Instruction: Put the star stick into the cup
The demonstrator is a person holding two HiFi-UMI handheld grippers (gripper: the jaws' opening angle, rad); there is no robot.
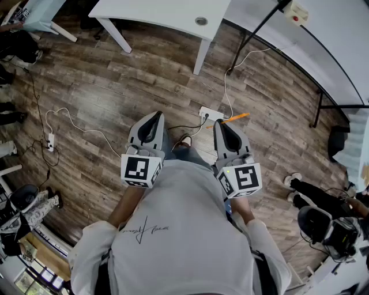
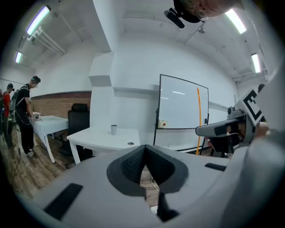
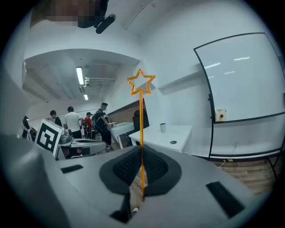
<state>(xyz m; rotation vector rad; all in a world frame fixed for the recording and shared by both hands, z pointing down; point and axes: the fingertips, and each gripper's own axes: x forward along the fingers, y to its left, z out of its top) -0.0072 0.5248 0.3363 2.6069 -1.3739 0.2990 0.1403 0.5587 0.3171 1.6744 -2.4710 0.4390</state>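
Right hand-held gripper [image 3: 141, 155] is clamped on the thin orange star stick [image 3: 141, 113]. The stick's long axis runs straight out from the jaws, with the outlined star at the far tip. Left hand-held gripper [image 2: 144, 151] has its jaws together, empty.

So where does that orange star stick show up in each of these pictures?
Head view: the star stick pokes out ahead of the right gripper, above the floor.
Left gripper view: a thin orange upright line at right, in front of the whiteboard.
Right gripper view: centre, clamped between the jaws, star on top.
Shared landmark: the white table.
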